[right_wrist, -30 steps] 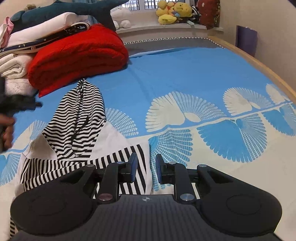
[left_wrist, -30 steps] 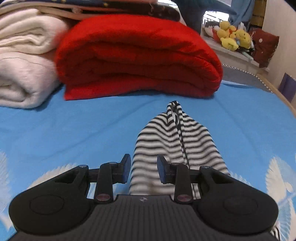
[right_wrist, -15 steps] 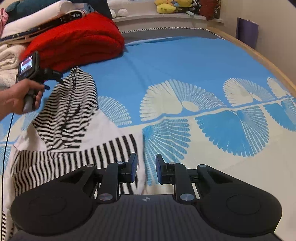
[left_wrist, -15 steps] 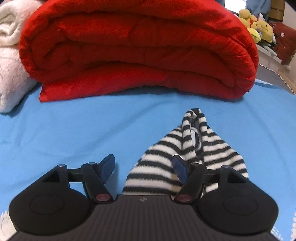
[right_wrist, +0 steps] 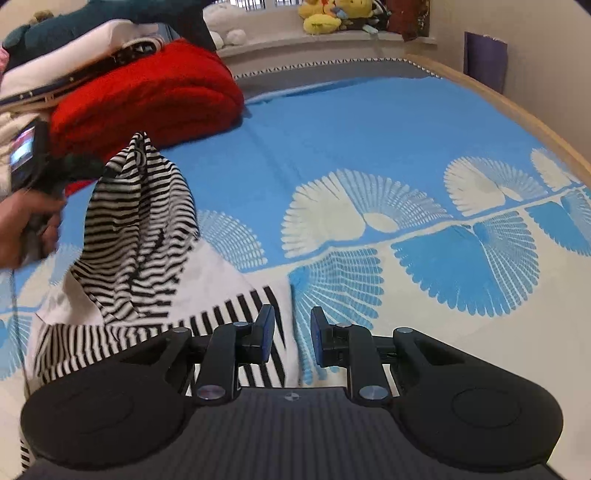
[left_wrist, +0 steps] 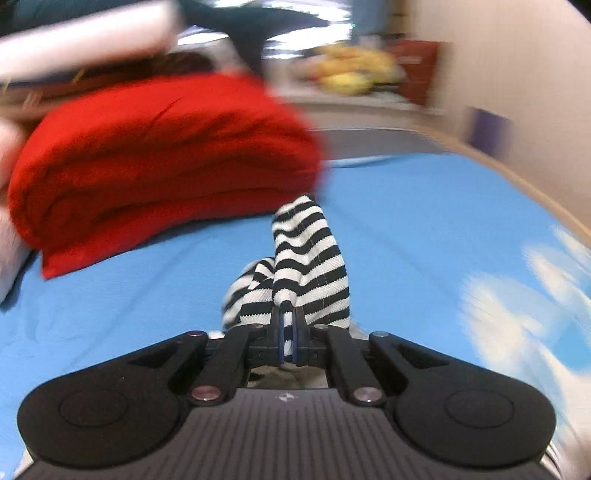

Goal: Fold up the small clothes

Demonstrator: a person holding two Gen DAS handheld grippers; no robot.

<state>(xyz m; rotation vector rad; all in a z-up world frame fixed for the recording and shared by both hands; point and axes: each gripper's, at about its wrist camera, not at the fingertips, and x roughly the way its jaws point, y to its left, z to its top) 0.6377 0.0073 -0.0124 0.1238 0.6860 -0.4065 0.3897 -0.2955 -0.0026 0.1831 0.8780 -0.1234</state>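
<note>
A small black-and-white striped garment (right_wrist: 136, 236) lies on the blue bedspread (right_wrist: 351, 129). Its far end is drawn up into a peak (right_wrist: 138, 146). In the left wrist view my left gripper (left_wrist: 287, 325) is shut on that striped cloth (left_wrist: 310, 258), which stands up in front of the fingers. From the right wrist view the left gripper (right_wrist: 79, 164) appears at the left, held by a hand (right_wrist: 22, 221), pulling the cloth up. My right gripper (right_wrist: 292, 332) hovers open just above the garment's near striped edge (right_wrist: 236, 314), nothing between its fingers.
A folded red blanket (right_wrist: 147, 96) and a stack of white bedding (right_wrist: 74, 44) lie at the far left, close behind the lifted cloth. Plush toys (right_wrist: 332, 14) sit on the window sill. The bed's wooden edge (right_wrist: 517, 110) runs along the right.
My left gripper went from open around the garment's far end to shut on it, and has pulled it up and back from the red blanket. The right gripper has stayed in place.
</note>
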